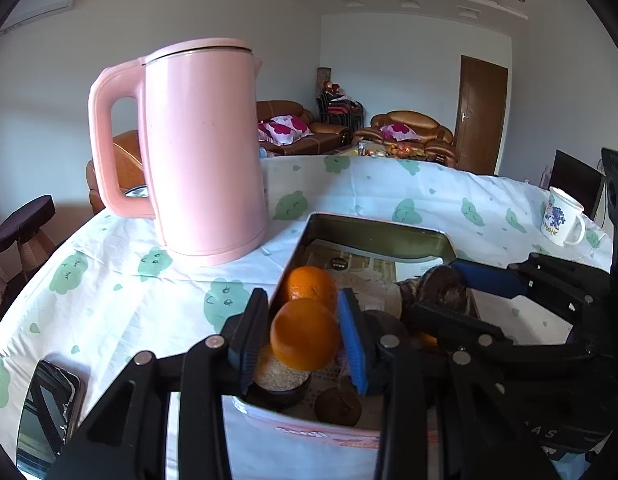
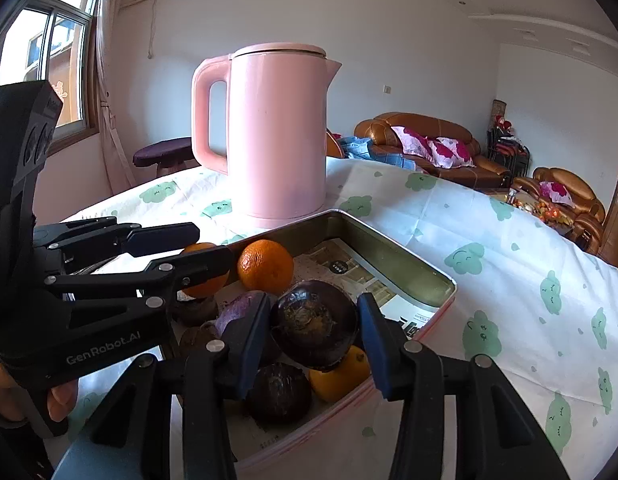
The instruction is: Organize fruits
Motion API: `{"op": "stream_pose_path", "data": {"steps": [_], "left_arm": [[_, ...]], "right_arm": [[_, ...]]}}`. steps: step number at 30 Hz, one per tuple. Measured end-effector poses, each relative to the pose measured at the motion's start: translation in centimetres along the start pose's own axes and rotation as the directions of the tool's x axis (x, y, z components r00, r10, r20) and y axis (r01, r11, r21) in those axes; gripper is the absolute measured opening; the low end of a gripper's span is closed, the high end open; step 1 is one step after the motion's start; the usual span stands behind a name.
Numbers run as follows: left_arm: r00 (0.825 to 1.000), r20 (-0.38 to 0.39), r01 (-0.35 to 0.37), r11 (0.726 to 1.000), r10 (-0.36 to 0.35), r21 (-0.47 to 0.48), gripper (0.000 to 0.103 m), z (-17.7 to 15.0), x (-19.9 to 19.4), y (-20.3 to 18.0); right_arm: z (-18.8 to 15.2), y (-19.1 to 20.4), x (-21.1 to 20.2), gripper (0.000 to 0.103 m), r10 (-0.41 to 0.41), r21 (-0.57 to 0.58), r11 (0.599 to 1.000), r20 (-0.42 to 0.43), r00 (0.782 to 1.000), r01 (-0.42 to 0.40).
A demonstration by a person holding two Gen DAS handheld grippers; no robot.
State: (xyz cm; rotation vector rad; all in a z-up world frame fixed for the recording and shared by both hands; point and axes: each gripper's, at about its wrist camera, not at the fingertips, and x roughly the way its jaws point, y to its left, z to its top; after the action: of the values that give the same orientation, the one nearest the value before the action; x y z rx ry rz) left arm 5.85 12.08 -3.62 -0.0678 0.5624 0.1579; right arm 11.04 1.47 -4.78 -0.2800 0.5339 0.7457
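A rectangular metal tin [image 1: 373,236] [image 2: 405,268] lined with paper holds fruit. My left gripper [image 1: 305,336] is shut on an orange [image 1: 305,334] just above the tin's near left end; in the right wrist view it shows at the left [image 2: 197,264]. A second orange [image 1: 311,286] [image 2: 265,266] lies in the tin behind it. My right gripper [image 2: 315,330] is shut on a dark purple fruit [image 2: 315,322] [image 1: 443,290] over the tin. More dark fruits [image 2: 279,392] and a yellow fruit [image 2: 341,376] lie below it.
A tall pink kettle [image 1: 201,152] [image 2: 277,132] stands just behind the tin on the cloud-print tablecloth [image 1: 109,280]. A phone [image 1: 45,412] lies at the near left edge. A white mug [image 1: 563,220] stands at the far right. Sofas are beyond the table.
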Motion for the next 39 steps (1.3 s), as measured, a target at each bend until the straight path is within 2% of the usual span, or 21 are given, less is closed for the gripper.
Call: {"op": "stream_pose_path", "data": {"steps": [4,7,17,26,33,39], "left_arm": [[1.0,-0.002,-0.003,1.0,0.003,0.003,0.042,0.0,0.1,-0.1],[1.0,0.006,-0.002,1.0,0.002,-0.002,0.051,0.0,-0.2,0.0],[0.997,0.075,-0.012,1.0,0.012,-0.001,0.067,0.2,-2.0,-0.4],[0.992,0.127,-0.008,1.0,0.009,-0.004,0.074,0.6,-3.3,-0.7],[0.991,0.133,-0.011,1.0,0.011,-0.001,0.076,0.7,-3.6,-0.9],[0.989,0.147,-0.01,1.0,0.008,0.017,0.085,0.6,-3.8,-1.4]], "right_arm": [[-0.1,-0.1,0.0,0.06,-0.005,0.003,1.0,-0.001,1.0,0.005],[-0.2,-0.4,-0.4,0.066,-0.006,0.024,1.0,0.015,1.0,0.006],[-0.7,-1.1,-2.4,0.067,-0.082,0.067,0.995,0.073,0.994,0.077],[-0.4,-2.1,-5.0,0.067,-0.199,0.096,0.978,0.154,0.968,0.186],[-0.4,-2.2,-6.0,0.07,-0.222,0.101,0.973,0.176,0.959,0.207],[-0.6,-2.5,-6.6,0.073,-0.234,0.121,0.969,0.188,0.954,0.214]]}}
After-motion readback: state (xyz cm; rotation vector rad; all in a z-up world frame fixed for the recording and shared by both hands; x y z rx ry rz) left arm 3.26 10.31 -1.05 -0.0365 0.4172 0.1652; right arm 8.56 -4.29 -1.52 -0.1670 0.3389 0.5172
